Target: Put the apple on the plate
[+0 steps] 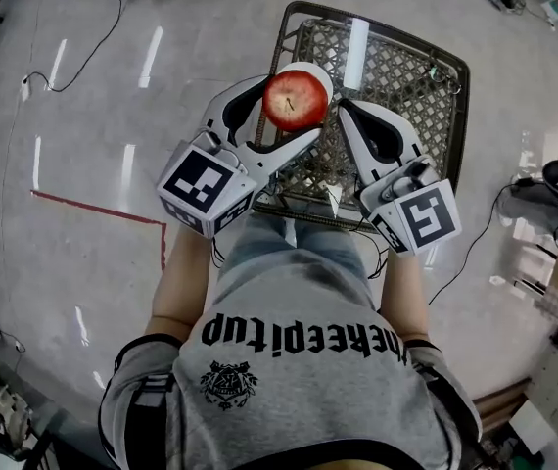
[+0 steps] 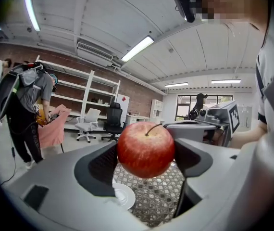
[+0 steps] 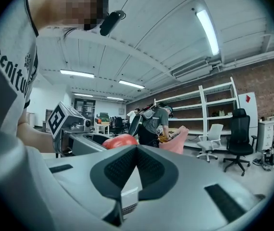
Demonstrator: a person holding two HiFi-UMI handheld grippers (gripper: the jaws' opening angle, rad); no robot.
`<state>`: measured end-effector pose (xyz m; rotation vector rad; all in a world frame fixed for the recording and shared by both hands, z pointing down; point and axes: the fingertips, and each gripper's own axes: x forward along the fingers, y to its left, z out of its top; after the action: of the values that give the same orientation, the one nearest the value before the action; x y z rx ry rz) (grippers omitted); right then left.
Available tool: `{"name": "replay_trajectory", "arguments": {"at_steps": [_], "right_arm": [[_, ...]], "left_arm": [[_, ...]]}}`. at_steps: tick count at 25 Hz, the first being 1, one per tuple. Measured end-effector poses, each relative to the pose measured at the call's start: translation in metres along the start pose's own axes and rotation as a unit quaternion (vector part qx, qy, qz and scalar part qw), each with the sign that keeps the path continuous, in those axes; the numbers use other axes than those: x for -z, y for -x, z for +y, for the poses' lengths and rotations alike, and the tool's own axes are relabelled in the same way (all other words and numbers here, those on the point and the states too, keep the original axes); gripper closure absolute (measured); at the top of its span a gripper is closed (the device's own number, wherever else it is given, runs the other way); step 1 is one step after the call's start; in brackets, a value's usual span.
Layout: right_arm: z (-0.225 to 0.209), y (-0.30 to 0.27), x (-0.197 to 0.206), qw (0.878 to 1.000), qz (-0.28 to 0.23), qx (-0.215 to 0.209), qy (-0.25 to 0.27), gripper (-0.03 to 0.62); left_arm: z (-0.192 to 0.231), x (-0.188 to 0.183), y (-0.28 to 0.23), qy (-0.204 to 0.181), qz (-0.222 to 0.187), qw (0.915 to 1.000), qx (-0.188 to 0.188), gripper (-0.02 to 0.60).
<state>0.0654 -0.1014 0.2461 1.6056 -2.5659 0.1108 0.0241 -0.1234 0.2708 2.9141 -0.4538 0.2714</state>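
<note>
Sitting clamped between the left gripper's (image 1: 293, 106) jaws, the apple (image 1: 295, 99) is up in the air over the mesh table (image 1: 411, 71). The plate (image 2: 123, 197) is down on the mesh, below the apple. The right gripper (image 3: 137, 161) is just beside it, jaws closed tight on nothing.

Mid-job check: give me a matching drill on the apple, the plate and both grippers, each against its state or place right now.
1 apple
2 plate
3 left gripper
4 right gripper

A jaws together, nothing between them
B lies on the mesh table
C red, held up in the air
D clamped on the fruit

Pairs: 1-C, 2-B, 3-D, 4-A
</note>
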Motion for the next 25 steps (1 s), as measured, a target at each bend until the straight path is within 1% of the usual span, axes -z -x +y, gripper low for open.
{"name": "replay_trajectory", "arguments": {"at_steps": [9,14,20,25], "right_arm": [[-0.030,-0.010,0.008,0.999,0.009,-0.048,-0.002,0.599],[-0.042,-0.009,0.016,0.997,0.016,-0.071,-0.005,0.599],[-0.056,-0.024,0.032,0.995,0.027,-0.090,-0.013,0.599],[-0.065,-0.034,0.048,0.994,0.038,-0.100,-0.018,0.599]], "left_arm": [[0.012,0.003,-0.028,0.015,0.002,0.9986,-0.051,0.175],[0.010,0.009,-0.040,0.022,0.005,0.9970,-0.075,0.175],[0.028,0.020,-0.052,0.031,0.009,0.9943,-0.102,0.175],[0.038,0.032,-0.060,0.036,0.013,0.9925,-0.117,0.175]]}}
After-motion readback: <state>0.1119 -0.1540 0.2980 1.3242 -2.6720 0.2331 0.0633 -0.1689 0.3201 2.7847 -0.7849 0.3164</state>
